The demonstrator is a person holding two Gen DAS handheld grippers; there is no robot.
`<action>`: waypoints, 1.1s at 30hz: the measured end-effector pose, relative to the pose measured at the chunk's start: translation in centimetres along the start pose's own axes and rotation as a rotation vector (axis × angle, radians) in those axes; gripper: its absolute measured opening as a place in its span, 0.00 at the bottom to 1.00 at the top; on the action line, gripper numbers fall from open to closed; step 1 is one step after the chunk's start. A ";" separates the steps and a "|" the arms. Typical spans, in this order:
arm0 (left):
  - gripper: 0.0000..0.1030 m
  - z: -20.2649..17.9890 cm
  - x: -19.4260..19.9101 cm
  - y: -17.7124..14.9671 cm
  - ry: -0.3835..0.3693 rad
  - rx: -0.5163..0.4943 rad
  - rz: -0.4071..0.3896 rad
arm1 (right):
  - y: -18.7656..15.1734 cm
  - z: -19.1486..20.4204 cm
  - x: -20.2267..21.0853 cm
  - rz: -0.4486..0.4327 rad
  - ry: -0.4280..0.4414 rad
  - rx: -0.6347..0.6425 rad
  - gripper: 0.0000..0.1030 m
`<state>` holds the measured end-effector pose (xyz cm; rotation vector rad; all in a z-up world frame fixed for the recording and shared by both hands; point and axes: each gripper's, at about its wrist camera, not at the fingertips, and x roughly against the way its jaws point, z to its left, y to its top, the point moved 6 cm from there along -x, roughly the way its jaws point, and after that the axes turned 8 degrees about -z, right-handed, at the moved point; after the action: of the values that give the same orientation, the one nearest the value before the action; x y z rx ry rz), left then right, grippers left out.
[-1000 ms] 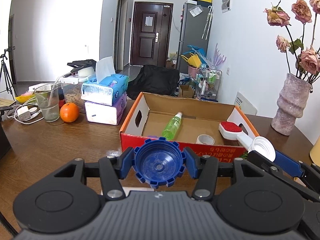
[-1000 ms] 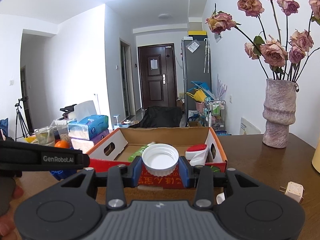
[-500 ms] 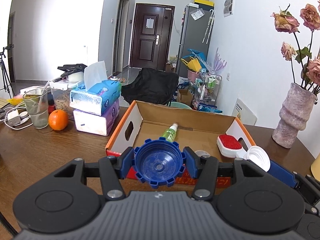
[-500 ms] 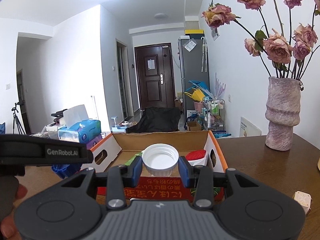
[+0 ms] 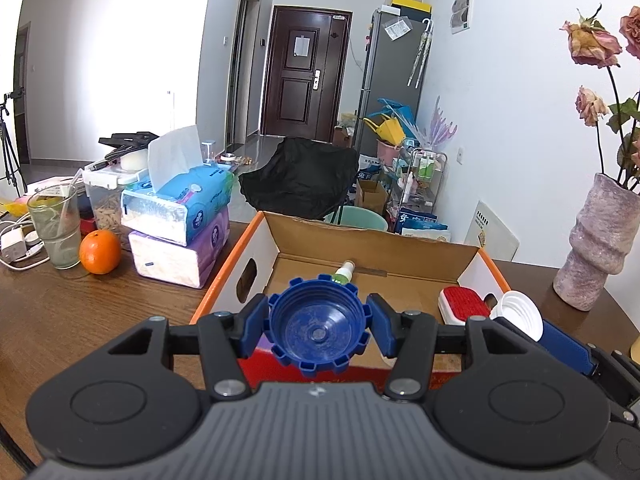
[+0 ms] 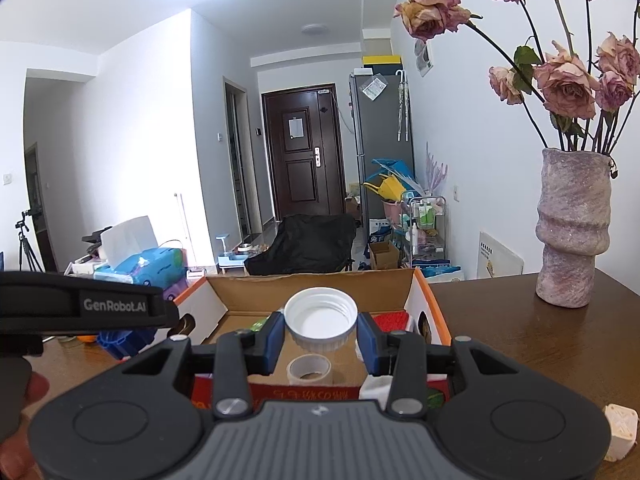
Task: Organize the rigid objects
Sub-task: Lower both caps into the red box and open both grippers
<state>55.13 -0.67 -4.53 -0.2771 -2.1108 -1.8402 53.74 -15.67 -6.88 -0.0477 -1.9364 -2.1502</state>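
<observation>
Two caps are being carried: the left gripper [image 5: 317,325] is clamping one blue cap [image 5: 317,322], the right gripper [image 6: 320,334] one white cap [image 6: 321,322], both sitting over the near wall of one cardboard box [image 5: 368,240]. Ahead of the left jaws one green bottle [image 5: 344,273] is lying. Only the right view is showing the tape roll [image 6: 309,368] below its jaws. Bare box floor is lying ahead of both.

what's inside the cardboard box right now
In the cardboard box: a green bottle, a red brush and a tape roll. Its near floor is hidden behind both held caps.
</observation>
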 end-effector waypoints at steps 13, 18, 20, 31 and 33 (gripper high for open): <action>0.54 -0.2 -3.5 0.9 0.013 -0.005 0.003 | 0.3 -0.6 -3.7 0.012 -0.001 0.010 0.37; 0.54 -0.1 -5.0 1.3 0.016 -0.001 0.012 | 0.2 -0.7 -5.2 0.022 0.001 0.014 0.37; 0.54 -0.1 -5.5 1.4 0.020 -0.002 0.014 | 0.2 -0.9 -5.8 0.026 -0.001 0.016 0.37; 0.54 0.2 -8.4 1.6 0.042 -0.013 0.038 | -0.2 -1.3 -8.3 0.052 -0.012 0.030 0.37; 0.54 0.2 -8.9 1.4 0.046 -0.018 0.048 | -0.3 -1.4 -8.8 0.059 -0.014 0.033 0.37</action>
<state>63.91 0.35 -6.49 -0.2840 -2.0402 -1.8214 62.38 -15.58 -8.96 -0.1130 -1.9525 -2.0858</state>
